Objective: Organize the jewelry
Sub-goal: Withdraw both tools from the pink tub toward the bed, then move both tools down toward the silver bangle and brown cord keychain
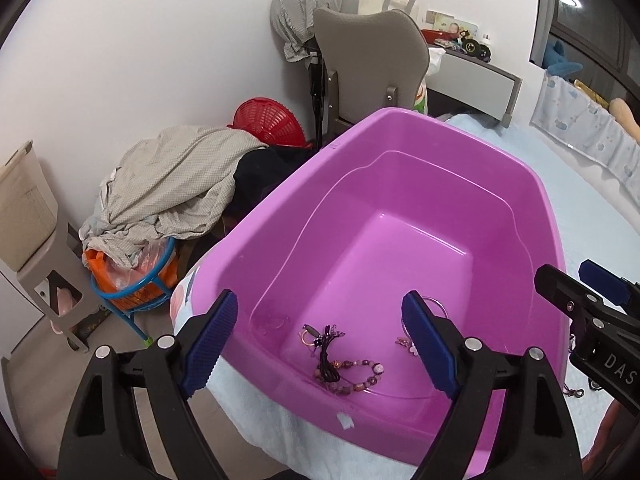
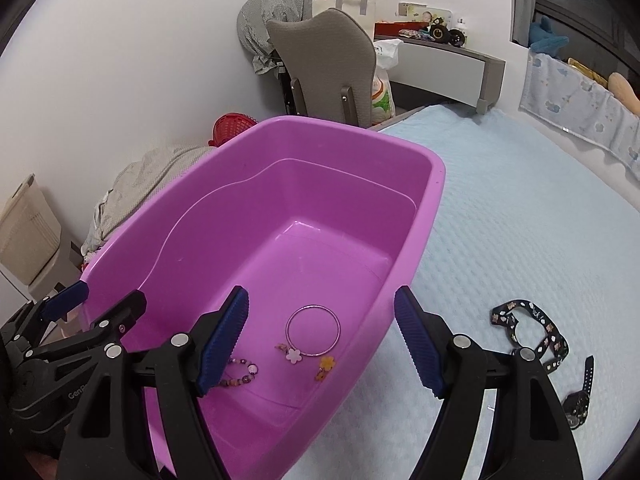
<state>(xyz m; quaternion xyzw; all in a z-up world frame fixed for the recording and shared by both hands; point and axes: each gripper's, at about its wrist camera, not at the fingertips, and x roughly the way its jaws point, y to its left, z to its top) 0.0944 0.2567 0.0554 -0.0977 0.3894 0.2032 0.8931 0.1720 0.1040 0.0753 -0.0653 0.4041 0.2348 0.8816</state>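
Basically, both claws hang over the near end of a purple tub (image 1: 400,184) that sits on a bed with a pale blue cover (image 2: 520,232). Left claw (image 1: 320,344) is spread wide, nothing between its blue pads (image 1: 208,344). Right claw (image 2: 320,340) is also wide and empty, straddling the tub's right wall.

Jewelry lies on the tub floor at the near end. A beaded bracelet (image 1: 360,376) sits beside a dark cord bundle (image 1: 328,356) with a small ring-like piece at its top; hard to say what that bit is. In the right wrist view the left pad covers most of the bracelet. A thin bangle (image 2: 313,330) lies flat, a white flower charm (image 2: 294,355) touching its near edge and an orange flower charm (image 2: 325,365) just beside it. In the left wrist view the right pad hides most of the bangle and charms.

Outside the tub, on the bed to its right, lie a black patterned ribbon (image 2: 532,332) and a watch (image 2: 578,400), the watch partly cut off by the claw's arm.

Beyond the tub, a heap of clothes (image 1: 172,184) hides most of a red basket (image 1: 268,120); a grey chair (image 1: 368,56) stands against the wall.
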